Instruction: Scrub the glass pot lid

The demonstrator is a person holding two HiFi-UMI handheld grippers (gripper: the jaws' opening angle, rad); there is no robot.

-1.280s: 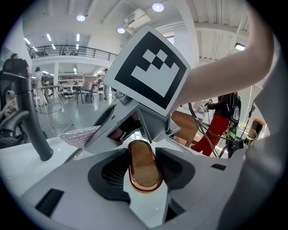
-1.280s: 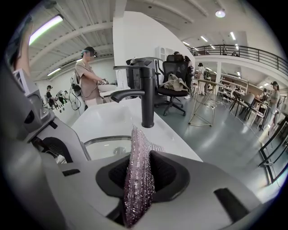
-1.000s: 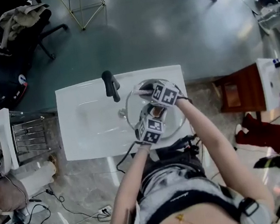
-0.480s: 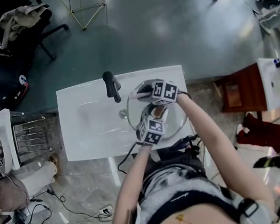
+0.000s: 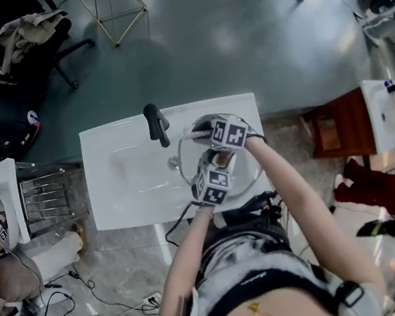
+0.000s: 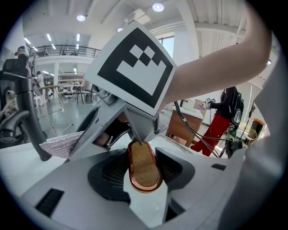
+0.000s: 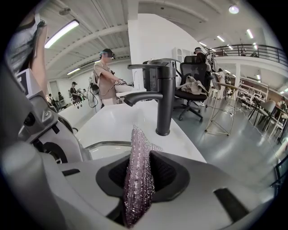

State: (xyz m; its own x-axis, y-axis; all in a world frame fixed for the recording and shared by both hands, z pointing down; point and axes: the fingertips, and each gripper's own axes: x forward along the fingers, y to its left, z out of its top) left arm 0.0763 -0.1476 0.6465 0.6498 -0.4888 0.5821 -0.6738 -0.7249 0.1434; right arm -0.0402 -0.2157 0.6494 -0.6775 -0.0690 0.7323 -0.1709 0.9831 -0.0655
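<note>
The glass pot lid [image 5: 255, 169] is held over the right part of the white sink [image 5: 123, 176]. My left gripper [image 5: 216, 161] is shut on the lid's oval copper-rimmed handle [image 6: 144, 166], seen edge-on between the jaws in the left gripper view. My right gripper [image 5: 205, 127] is shut on a silvery mesh scrub cloth [image 7: 137, 173] at the lid's far edge. In the right gripper view the lid's rim [image 7: 105, 144] shows just beyond the cloth. In the left gripper view the right gripper's marker cube [image 6: 135, 67] fills the space ahead, and the scrub cloth [image 6: 60, 146] sticks out to its left.
A black faucet [image 5: 154, 123] stands at the sink's back, close to the left of the right gripper; it rises right behind the cloth as the faucet [image 7: 163, 96]. A metal rack [image 5: 41, 195] is left of the sink, a wooden stand [image 5: 333, 129] to its right. Cables lie on the floor.
The right gripper has turned slightly with the cloth at the lid's far edge. The left gripper has kept the lid in place.
</note>
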